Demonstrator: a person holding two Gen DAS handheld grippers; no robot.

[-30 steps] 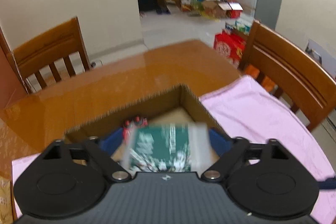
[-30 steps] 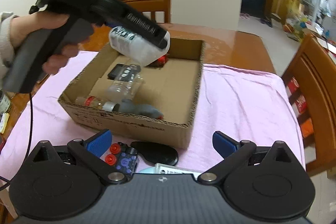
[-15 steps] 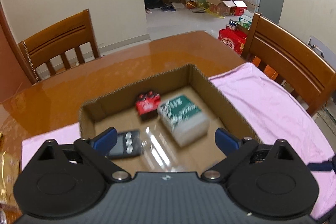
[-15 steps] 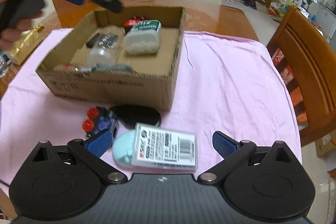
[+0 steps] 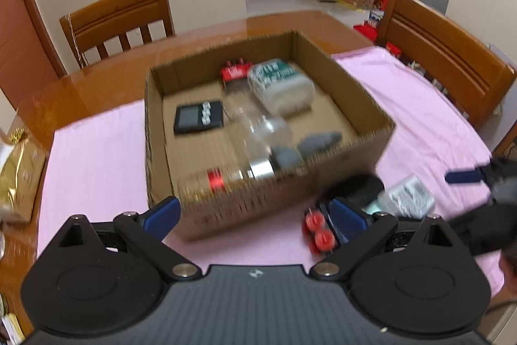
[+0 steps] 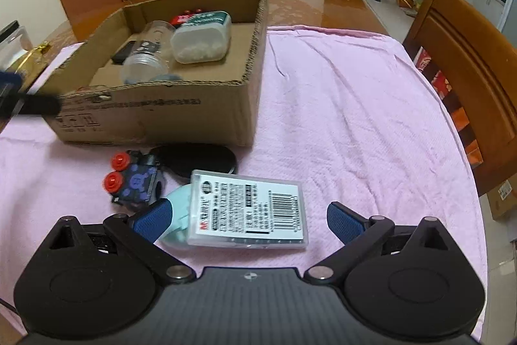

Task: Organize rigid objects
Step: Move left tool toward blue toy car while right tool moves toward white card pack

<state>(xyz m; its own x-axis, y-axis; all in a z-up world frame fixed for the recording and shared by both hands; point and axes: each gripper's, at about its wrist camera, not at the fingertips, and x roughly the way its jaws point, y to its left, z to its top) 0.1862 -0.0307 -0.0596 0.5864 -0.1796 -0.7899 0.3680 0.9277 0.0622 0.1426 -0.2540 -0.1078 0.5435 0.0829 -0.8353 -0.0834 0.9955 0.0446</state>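
Note:
An open cardboard box [image 5: 371,115] [image 6: 161,109] sits on the pink cloth. It holds a white green-lidded tub [image 5: 281,86] [image 6: 203,37], a black timer [image 5: 198,117], a clear bottle [image 5: 258,134], a red item [image 5: 234,71] and a grey piece. In front of the box lie a clear labelled case [image 6: 248,209] over a pale blue object [image 6: 177,215], a black oval [image 6: 200,159] and a dark toy with red knobs [image 6: 129,180] [image 5: 318,230]. My left gripper [image 5: 255,215] is open, back from the box. My right gripper [image 6: 248,219] is open, its fingers either side of the labelled case.
Wooden chairs stand at the far side [image 5: 119,18] and the right [image 6: 465,60] of the brown table [image 5: 97,80]. A gold packet [image 5: 16,177] lies at the left edge of the cloth. The pink cloth [image 6: 355,105] right of the box is bare.
My left gripper let the white tub drop into the box, then pulled back and up. My right gripper moved down and forward until its fingers flank the labelled case.

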